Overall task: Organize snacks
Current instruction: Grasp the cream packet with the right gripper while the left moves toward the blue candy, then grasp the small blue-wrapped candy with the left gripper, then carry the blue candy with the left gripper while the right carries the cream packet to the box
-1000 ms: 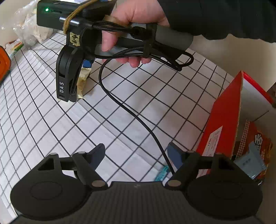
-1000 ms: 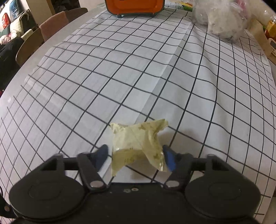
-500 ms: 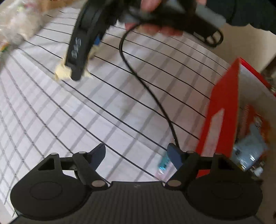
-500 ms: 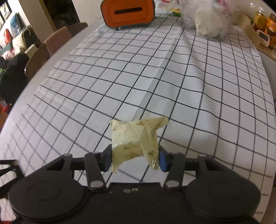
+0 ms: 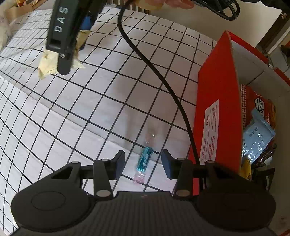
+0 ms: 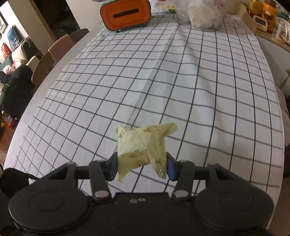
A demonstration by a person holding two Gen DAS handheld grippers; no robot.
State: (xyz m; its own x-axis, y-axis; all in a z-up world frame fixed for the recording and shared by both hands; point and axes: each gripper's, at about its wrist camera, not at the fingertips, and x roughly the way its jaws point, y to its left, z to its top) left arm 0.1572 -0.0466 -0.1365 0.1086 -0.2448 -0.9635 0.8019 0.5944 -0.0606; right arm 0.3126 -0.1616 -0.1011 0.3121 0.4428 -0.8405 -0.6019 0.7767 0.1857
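Observation:
My right gripper (image 6: 141, 166) is shut on a pale yellow snack packet (image 6: 140, 148) and holds it above the checked tablecloth. In the left wrist view the same packet (image 5: 47, 62) hangs from that gripper (image 5: 62, 54) at the upper left. My left gripper (image 5: 143, 164) is open and empty, low over a small blue wrapped candy (image 5: 145, 159) with a pink twisted end (image 5: 139, 178). The candy lies on the cloth between the left fingers, just left of a red cardboard box (image 5: 219, 101) that holds several snack bags (image 5: 257, 134).
The right gripper's black cable (image 5: 163, 81) hangs across the cloth toward the box. An orange container (image 6: 126, 14) and a clear plastic bag (image 6: 201, 12) stand at the table's far end. Chairs (image 6: 52, 59) line the left edge.
The right gripper closed on the yellow packet and lifted it off the cloth. The left gripper moved and tilted down, bringing the blue candy between its fingers.

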